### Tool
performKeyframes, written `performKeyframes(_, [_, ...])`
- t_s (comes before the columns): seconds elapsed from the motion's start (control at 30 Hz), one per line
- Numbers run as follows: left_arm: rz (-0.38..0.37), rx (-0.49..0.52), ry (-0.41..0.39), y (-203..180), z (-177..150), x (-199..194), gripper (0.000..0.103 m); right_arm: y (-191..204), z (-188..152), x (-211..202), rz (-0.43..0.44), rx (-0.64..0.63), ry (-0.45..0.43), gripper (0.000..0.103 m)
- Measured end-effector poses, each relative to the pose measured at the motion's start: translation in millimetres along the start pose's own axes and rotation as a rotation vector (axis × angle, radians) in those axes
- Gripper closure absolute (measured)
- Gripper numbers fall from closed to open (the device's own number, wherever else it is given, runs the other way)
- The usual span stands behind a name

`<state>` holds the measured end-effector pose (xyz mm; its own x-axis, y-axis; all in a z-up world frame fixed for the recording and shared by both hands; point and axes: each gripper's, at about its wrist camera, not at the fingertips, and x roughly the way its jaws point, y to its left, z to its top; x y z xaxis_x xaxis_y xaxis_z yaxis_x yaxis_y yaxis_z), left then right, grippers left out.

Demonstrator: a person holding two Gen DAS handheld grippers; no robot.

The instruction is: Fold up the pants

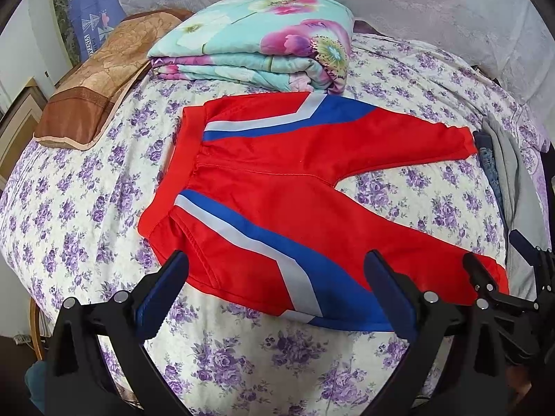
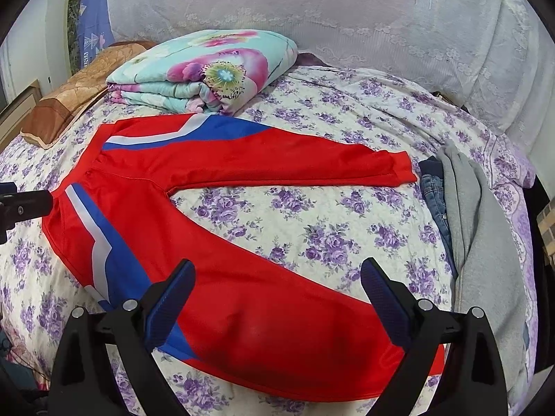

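Observation:
Red pants (image 1: 277, 187) with blue and white side stripes lie spread flat on the bed, waistband to the left, legs splayed to the right; they also show in the right wrist view (image 2: 242, 294). My left gripper (image 1: 277, 277) is open and empty, hovering over the near hip and upper leg. My right gripper (image 2: 277, 287) is open and empty over the near leg. The right gripper's fingers (image 1: 482, 274) show at the left view's right edge. The left gripper's finger (image 2: 24, 204) shows at the right view's left edge.
The bed has a purple floral sheet (image 1: 104, 208). A folded floral quilt (image 1: 256, 48) and a brown pillow (image 1: 93, 86) lie beyond the pants. A pile of grey and denim clothes (image 2: 475, 215) lies at the right, near the far leg's cuff. A lace curtain hangs behind.

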<state>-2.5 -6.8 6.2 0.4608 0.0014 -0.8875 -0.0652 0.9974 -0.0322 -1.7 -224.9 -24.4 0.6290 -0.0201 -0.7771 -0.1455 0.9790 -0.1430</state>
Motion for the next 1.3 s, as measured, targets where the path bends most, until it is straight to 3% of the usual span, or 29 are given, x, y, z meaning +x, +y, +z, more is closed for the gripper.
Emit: performKeyframes(1.3, [-0.011, 0.025, -0.012, -9, -5, -5, 0.005, -4, -3, -7, 0.01, 0.025, -0.018, 0.006])
